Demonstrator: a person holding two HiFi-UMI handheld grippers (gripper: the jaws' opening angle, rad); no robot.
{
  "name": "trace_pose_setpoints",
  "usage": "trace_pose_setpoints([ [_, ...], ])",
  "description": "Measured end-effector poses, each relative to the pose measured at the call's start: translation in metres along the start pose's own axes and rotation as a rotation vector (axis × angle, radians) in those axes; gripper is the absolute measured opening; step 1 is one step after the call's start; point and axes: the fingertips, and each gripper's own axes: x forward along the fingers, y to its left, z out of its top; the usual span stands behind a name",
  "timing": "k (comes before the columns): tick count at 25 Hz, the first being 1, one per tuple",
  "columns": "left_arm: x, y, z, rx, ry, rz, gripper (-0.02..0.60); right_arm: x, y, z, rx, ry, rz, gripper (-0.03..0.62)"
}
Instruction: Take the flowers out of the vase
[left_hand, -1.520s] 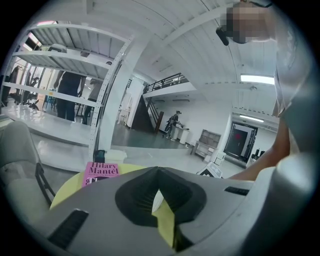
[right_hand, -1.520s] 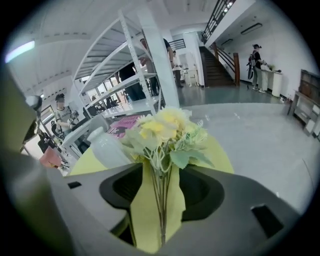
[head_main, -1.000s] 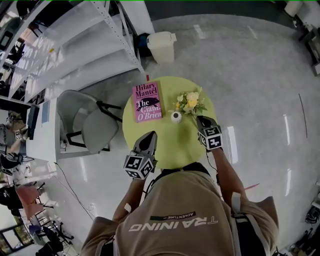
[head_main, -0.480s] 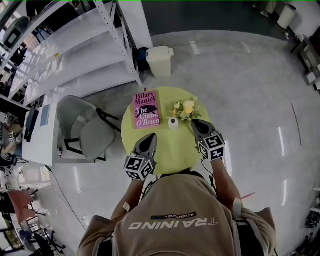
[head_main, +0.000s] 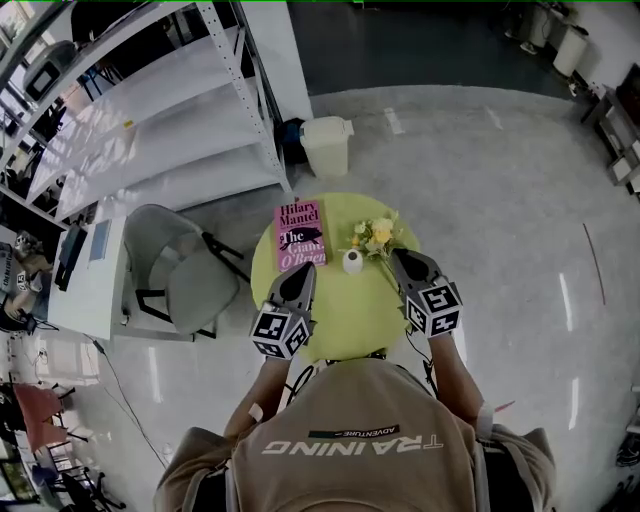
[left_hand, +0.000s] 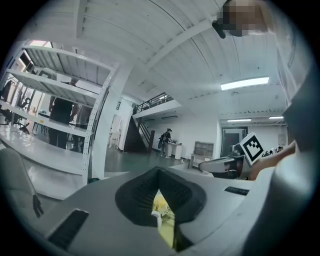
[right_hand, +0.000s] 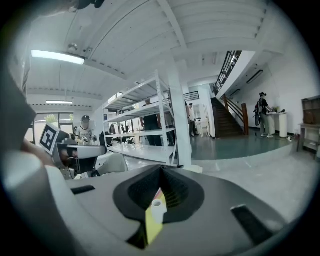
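A small white vase stands on the round yellow-green table. A bunch of yellow and white flowers shows just beyond it, leaning toward my right gripper. That gripper hovers above the table's right side, shut, with nothing between its jaws. My left gripper hangs over the table's left front, also shut and empty. In the left gripper view the flowers and vase peep through the notch under the closed jaws. The right gripper view shows only the vase there.
A pink book lies on the table left of the vase. A grey chair stands at the table's left, with white shelving behind it. A white bin sits on the floor past the table.
Both grippers have lifted higher over the table, the right one more. The vase, flowers and book stay where they were.
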Motion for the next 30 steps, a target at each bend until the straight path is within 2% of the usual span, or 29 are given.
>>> trace_pose_setpoints([
  [9,-0.001,-0.006,0.023,0.026,-0.051,0.009,0.002,-0.014,0.009,0.025,-0.065,-0.037,0.018,-0.002],
  [15,-0.002,-0.008,0.042,0.072,-0.074,0.017,0.002,-0.017,0.010,0.054,-0.112,-0.085,0.022,-0.002],
  [20,0.000,0.000,0.056,0.095,-0.088,0.043,0.002,-0.015,0.012,0.058,-0.125,-0.088,0.037,-0.002],
  [30,0.002,0.001,0.046,0.085,-0.066,0.048,0.002,-0.010,0.010,0.058,-0.130,-0.088,0.040,-0.002],
])
